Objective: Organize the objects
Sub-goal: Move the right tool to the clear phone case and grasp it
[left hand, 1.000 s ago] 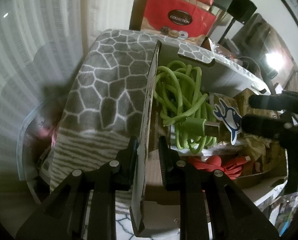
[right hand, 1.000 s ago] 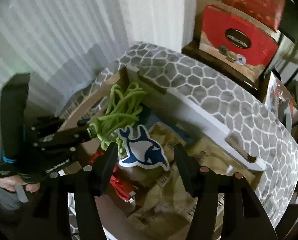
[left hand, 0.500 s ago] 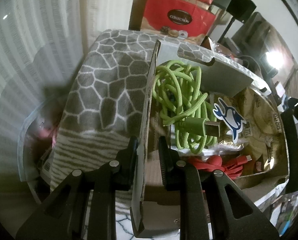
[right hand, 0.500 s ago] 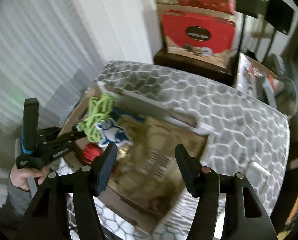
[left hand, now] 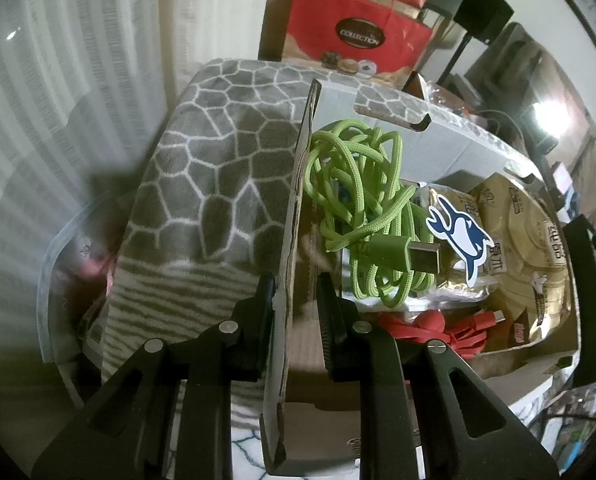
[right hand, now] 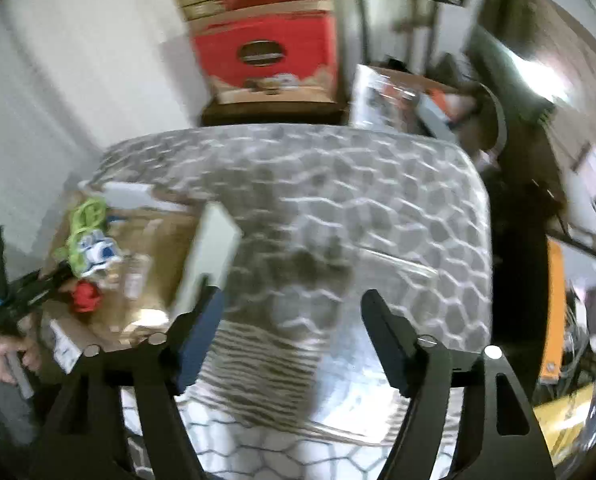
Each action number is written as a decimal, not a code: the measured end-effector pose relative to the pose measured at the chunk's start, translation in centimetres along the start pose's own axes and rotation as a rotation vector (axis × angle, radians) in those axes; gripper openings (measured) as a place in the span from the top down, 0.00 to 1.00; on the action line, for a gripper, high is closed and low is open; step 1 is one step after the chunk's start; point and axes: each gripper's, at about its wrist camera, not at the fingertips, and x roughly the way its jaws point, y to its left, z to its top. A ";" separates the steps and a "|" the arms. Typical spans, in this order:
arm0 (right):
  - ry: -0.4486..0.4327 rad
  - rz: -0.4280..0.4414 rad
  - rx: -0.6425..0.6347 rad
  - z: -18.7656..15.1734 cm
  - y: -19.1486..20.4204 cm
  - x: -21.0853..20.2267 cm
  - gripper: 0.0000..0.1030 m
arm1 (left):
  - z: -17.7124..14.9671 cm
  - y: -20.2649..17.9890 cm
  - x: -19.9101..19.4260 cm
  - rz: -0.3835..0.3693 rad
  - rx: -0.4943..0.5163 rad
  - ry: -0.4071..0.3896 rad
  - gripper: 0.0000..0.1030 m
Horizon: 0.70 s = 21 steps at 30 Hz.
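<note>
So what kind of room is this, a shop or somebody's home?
Probably a lived-in home room: a patterned blanket under the cardboard box, a red gift bag behind, striped curtains.

One cardboard box [left hand: 294, 364], one green cable [left hand: 358, 208], one dolphin sticker [left hand: 460, 236], two gold packets [left hand: 526, 240].

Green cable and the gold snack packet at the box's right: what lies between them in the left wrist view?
A blue-and-white whale sticker, lying just past the green cable's plug and overlapping the gold snack packet. The left wrist view shows it.
</note>
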 end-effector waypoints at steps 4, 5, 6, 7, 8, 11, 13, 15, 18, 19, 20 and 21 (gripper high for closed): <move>0.007 -0.087 0.074 -1.2 -3.0 0.6 0.21 | 0.0 0.0 0.0 0.001 0.000 -0.001 0.82; 0.012 -0.103 0.090 -1.6 -3.6 0.9 0.21 | 0.0 0.0 0.0 0.001 -0.001 -0.001 0.82; 0.015 -0.107 0.100 -1.8 -3.9 1.1 0.21 | 0.0 0.0 0.0 0.001 0.000 -0.001 0.82; 0.020 -0.103 0.119 -2.2 -4.4 1.4 0.21 | 0.0 0.0 0.0 0.002 0.000 -0.001 0.82; 0.024 -0.097 0.130 -2.6 -4.6 1.7 0.20 | 0.0 0.0 0.1 0.002 0.000 -0.001 0.82; 0.041 -0.095 0.168 -3.4 -5.2 2.6 0.20 | 0.1 0.1 0.1 0.003 0.000 0.000 0.82; 0.048 -0.080 0.189 -3.8 -5.5 3.2 0.20 | 0.1 0.1 0.1 0.003 0.000 -0.001 0.82; 0.050 -0.072 0.210 -4.1 -5.7 3.5 0.19 | 0.1 0.1 0.1 0.004 0.000 -0.001 0.82; 0.059 -0.084 0.221 -4.3 -5.6 4.3 0.19 | 0.0 0.1 0.1 0.003 -0.001 -0.002 0.82; 0.061 -0.081 0.227 -4.5 -5.6 4.4 0.19 | 0.1 0.1 0.1 0.004 0.000 -0.001 0.82; 0.061 -0.074 0.236 -4.6 -5.5 4.6 0.18 | 0.0 0.1 0.1 0.004 0.000 -0.001 0.82; 0.059 -0.075 0.240 -4.6 -5.4 4.6 0.16 | 0.0 0.1 0.1 0.004 0.000 -0.001 0.82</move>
